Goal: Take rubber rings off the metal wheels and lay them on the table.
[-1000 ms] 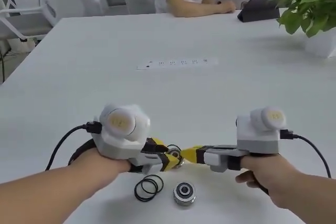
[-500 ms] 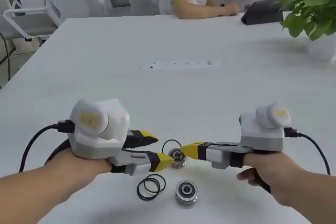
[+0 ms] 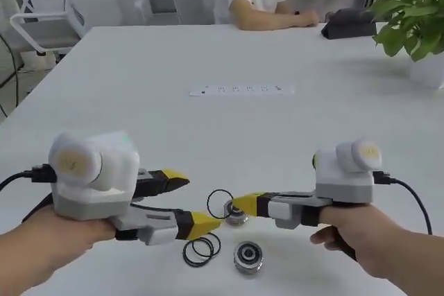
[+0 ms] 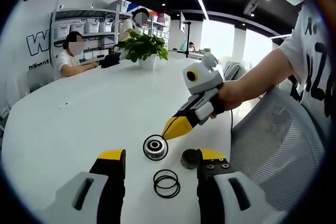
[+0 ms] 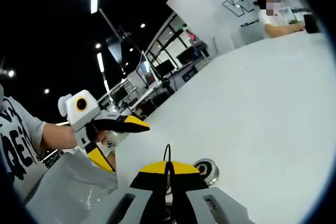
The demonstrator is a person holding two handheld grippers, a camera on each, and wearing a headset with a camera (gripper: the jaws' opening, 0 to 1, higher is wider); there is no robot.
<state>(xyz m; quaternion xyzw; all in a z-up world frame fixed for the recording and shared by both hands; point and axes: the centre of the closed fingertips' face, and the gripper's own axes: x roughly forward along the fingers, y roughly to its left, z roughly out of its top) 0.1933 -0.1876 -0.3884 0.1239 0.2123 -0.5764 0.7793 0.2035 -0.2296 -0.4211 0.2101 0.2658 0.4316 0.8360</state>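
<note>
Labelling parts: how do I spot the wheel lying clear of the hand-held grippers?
On the white table, find the loose black rings near the person. The wheel lies right of them; the other wheel sits farther off at the right hand-held gripper's tip.

Holds the left gripper [image 3: 189, 201] in the left hand [image 3: 48, 237] above the desk's near edge, left of its middle, with jaws spread wide and aimed right. Holds the right gripper [image 3: 241, 204] in the right hand [image 3: 354, 230] further right along that same edge, level and aimed left at the other, with jaws pressed together on a rubber ring [image 5: 168, 153] pinched at the yellow tips. Reaches in with both forearms from the near edge, with the two grippers' tips near each other but apart.
</note>
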